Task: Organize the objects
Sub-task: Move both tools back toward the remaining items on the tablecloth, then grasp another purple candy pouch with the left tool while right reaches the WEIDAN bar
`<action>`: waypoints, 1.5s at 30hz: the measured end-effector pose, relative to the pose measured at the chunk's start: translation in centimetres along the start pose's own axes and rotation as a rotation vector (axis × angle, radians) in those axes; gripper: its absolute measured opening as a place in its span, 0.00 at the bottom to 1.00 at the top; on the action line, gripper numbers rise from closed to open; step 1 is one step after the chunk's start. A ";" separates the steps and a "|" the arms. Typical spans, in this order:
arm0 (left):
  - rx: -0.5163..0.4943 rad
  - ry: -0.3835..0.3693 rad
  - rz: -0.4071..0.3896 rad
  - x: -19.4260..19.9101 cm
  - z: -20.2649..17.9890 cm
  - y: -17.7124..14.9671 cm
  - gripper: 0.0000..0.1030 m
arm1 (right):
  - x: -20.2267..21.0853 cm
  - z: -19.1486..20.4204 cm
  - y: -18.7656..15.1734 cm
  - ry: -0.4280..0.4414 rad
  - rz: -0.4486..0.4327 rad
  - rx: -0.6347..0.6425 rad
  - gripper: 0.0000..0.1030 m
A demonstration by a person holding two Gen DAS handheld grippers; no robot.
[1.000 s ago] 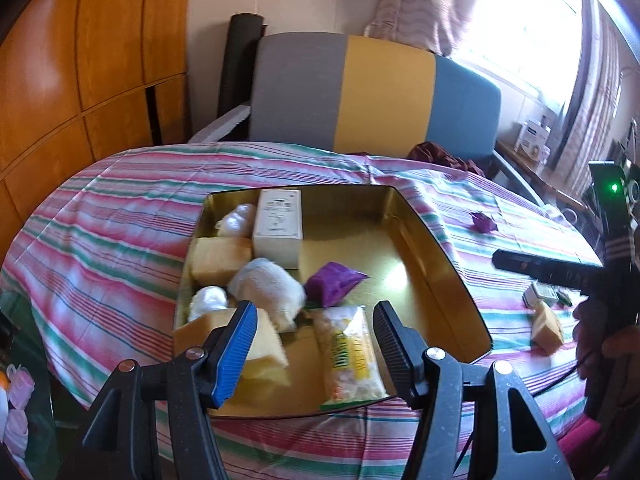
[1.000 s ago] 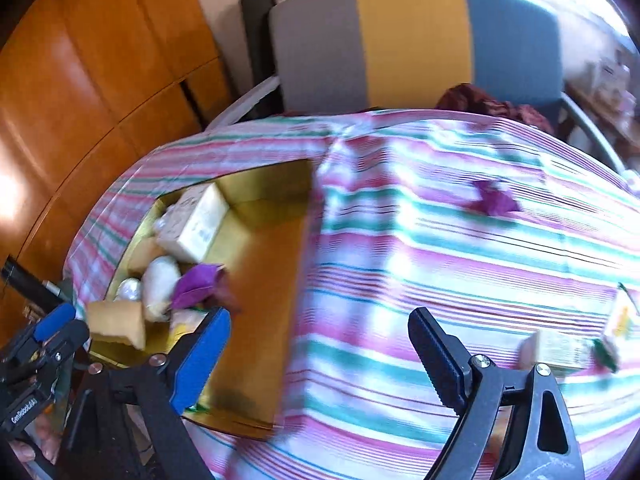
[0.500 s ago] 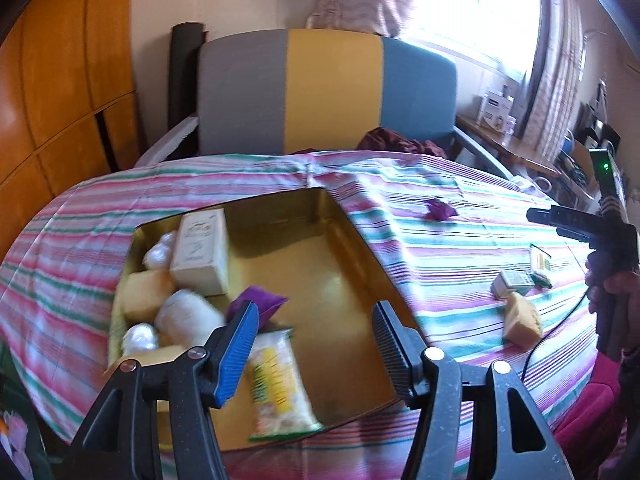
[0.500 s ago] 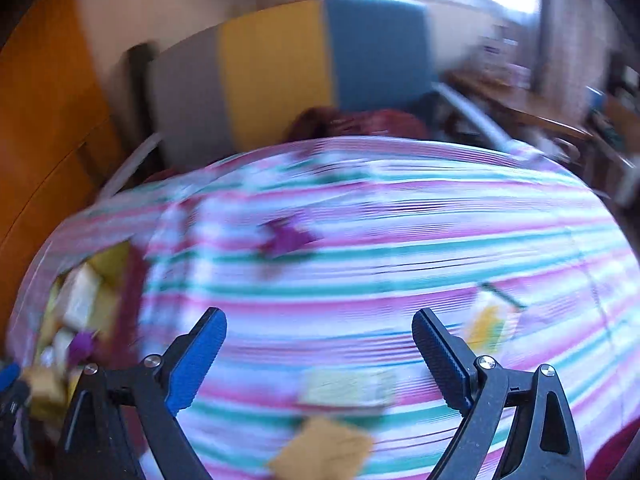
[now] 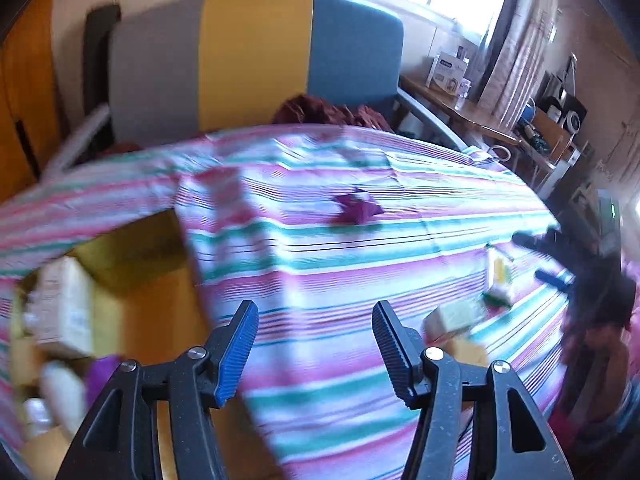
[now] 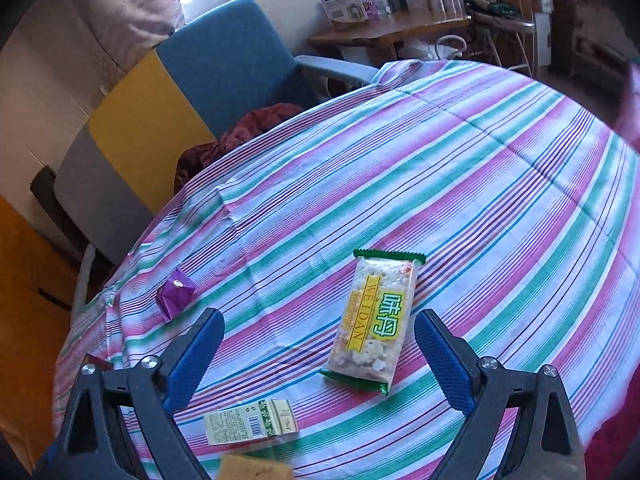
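Green-edged snack packet (image 6: 374,320) between parted right tongs (image 6: 320,356)

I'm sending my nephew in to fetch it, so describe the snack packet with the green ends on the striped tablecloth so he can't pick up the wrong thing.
Start at the round table with the striped tablecloth. The snack packet lies flat on the cloth in front of the open right hand-held gripper. It is the long clear wrapper with green crimped ends and a yellow WEIDAN label, unlike the small cream carton and the purple wrapper nearby.
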State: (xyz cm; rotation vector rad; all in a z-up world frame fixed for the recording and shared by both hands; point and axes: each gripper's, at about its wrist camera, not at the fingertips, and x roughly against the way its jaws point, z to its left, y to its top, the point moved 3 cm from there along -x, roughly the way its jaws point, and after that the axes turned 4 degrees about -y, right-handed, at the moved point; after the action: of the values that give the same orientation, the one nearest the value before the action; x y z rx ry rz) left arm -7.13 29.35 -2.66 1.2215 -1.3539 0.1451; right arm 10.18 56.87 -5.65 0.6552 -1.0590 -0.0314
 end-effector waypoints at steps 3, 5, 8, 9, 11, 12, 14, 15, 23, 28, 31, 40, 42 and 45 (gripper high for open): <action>0.057 -0.046 0.036 -2.7 -0.6 1.7 0.58 | -0.1 0.3 -0.3 0.008 0.020 0.005 0.94; 0.069 -0.043 0.047 -4.8 -1.0 3.1 0.58 | -0.3 0.3 -0.5 0.027 0.038 0.006 0.94; 0.040 0.007 0.044 -7.6 -1.6 5.0 0.58 | -0.6 0.5 -0.9 0.048 0.059 0.008 0.94; 0.012 0.025 0.045 -8.4 -2.0 5.6 0.58 | -0.7 0.6 -1.0 0.056 0.068 0.008 0.94; -0.065 0.057 0.056 -10.4 -2.7 7.0 0.60 | -1.1 0.8 -1.2 0.067 0.093 0.008 0.94; -0.097 0.064 0.060 -11.1 -2.9 7.6 0.61 | -1.3 0.8 -1.4 0.076 0.109 0.006 0.94; -0.193 0.081 0.083 -13.0 -3.8 8.6 0.66 | -1.6 0.9 -1.6 0.091 0.133 0.001 0.94; -0.228 0.084 0.097 -13.9 -4.0 8.8 0.66 | -1.7 1.0 -1.7 0.099 0.144 -0.001 0.94; -0.426 0.074 0.154 -19.0 -5.8 10.3 0.66 | -1.8 0.9 -1.8 0.143 0.181 -0.015 0.95; -0.411 0.073 0.178 -20.9 -5.2 10.2 0.50 | -1.8 0.9 -1.8 0.147 0.182 -0.014 0.95; -0.385 0.059 0.160 -19.9 -4.8 9.2 0.49 | -1.9 0.7 -1.8 0.137 0.181 -0.015 0.95; -0.220 0.116 0.129 -16.1 -3.6 6.3 0.48 | -2.0 0.8 -1.6 0.122 0.171 0.006 0.95; -0.196 0.110 0.106 -14.4 -3.6 5.8 0.48 | -2.3 0.8 -1.7 0.122 0.186 0.012 0.95; -0.181 0.100 0.068 -11.8 -3.8 5.0 0.48 | -3.0 1.3 -1.9 0.145 0.220 0.027 0.95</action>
State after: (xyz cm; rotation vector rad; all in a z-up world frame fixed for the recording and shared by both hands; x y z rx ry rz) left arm -11.79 40.66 -8.09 1.0050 -1.2930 0.1273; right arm 8.13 55.66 -8.60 0.5539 -0.9867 0.2184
